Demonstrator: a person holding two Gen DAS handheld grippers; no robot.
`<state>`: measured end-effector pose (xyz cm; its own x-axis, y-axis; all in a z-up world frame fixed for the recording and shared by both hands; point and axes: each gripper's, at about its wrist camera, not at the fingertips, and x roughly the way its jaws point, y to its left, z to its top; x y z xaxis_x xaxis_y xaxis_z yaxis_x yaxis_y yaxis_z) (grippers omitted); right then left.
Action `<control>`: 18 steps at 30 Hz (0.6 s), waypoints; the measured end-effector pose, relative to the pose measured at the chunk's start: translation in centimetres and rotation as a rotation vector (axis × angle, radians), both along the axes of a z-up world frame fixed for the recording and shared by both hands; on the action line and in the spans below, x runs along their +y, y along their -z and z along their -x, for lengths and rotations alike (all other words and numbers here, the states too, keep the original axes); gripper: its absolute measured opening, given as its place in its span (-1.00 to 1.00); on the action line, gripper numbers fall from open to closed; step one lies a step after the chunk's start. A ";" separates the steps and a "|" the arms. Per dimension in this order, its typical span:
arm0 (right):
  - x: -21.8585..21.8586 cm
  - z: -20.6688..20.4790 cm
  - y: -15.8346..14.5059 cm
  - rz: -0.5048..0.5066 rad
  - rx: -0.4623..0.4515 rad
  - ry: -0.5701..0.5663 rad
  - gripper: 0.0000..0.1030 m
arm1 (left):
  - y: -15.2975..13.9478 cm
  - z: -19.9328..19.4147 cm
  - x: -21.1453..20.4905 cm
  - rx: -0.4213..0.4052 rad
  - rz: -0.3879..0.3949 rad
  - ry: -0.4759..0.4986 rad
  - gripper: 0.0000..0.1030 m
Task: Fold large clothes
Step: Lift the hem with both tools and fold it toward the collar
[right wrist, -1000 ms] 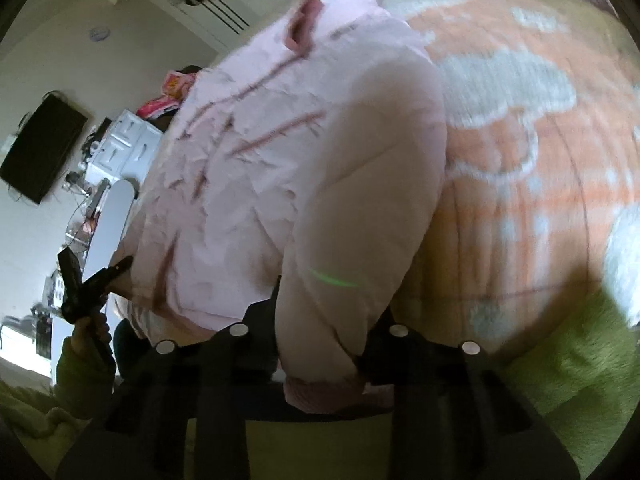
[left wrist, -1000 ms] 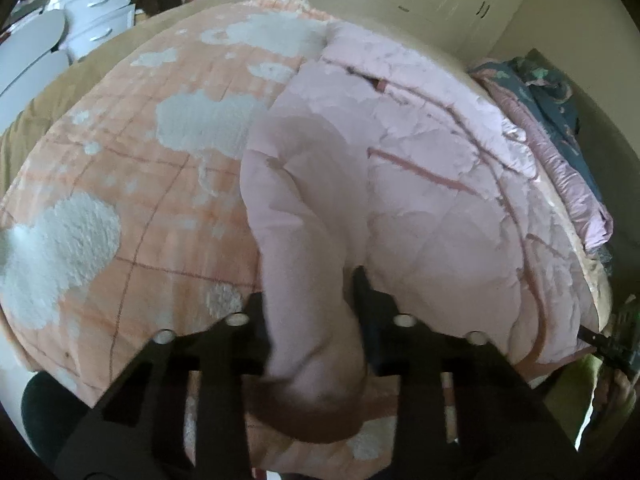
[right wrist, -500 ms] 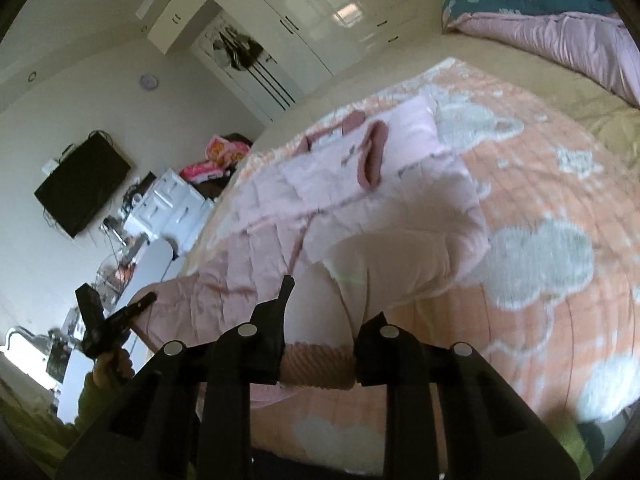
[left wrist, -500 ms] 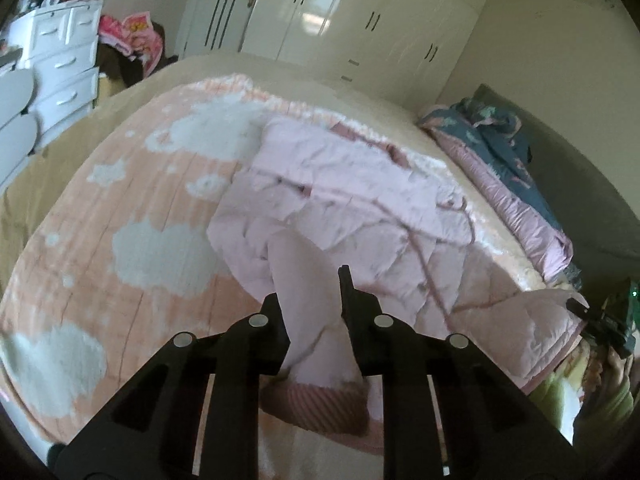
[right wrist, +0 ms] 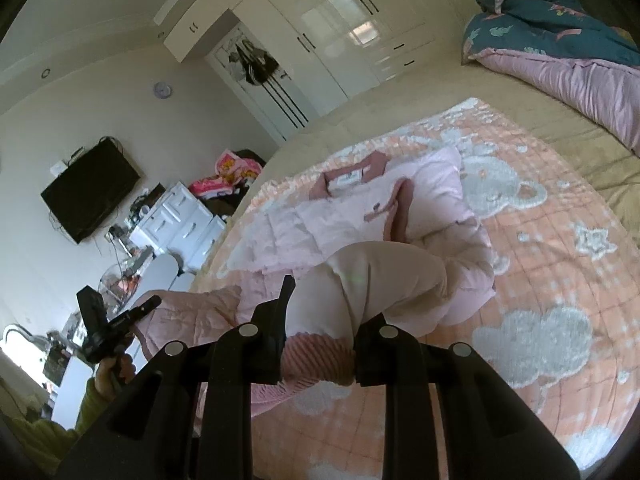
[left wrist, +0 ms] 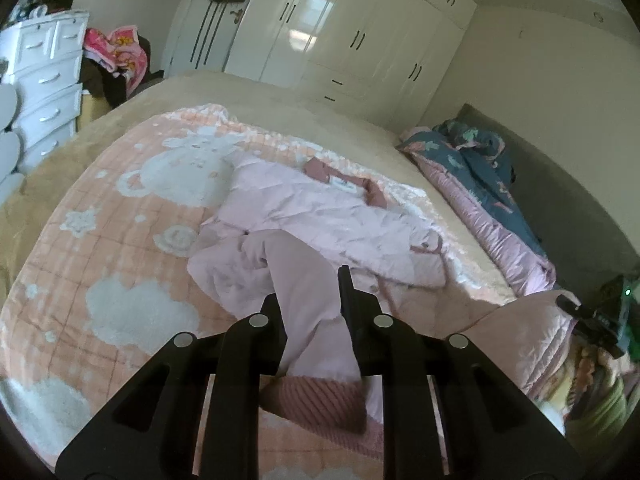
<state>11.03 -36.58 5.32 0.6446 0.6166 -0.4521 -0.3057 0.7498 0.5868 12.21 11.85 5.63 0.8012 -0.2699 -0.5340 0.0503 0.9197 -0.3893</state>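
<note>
Both sleeves lifted off the bed

My left gripper point(left wrist: 310, 300) and right gripper point(right wrist: 322, 312) each clench a cuff of the pink jacket point(left wrist: 320, 216); I'd keep them level, folding inward.

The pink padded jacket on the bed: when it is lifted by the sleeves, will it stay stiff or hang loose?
The pink padded jacket will likely hang loose: the sleeve in the left tool bends and drapes. Its puffy quilting suggests it is light for its bulk. The ribbed cuff in the right tool probably grips well.

White wardrobe point(left wrist: 352, 40) along far wall; white drawers point(left wrist: 44, 92) at left; blue-pink quilt point(left wrist: 480, 184) bunched at bed's right edge.
</note>
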 end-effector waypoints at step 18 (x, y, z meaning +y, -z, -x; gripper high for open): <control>-0.6 -4.9 -4.8 -0.007 -0.073 0.031 -0.58 | -4.8 -4.9 -0.4 -0.079 -0.013 -0.002 -0.81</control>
<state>15.92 -37.14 10.16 0.6947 0.5986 -0.3989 -0.3245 0.7557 0.5688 17.14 11.41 10.40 0.8414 -0.2621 -0.4726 0.0789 0.9247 -0.3724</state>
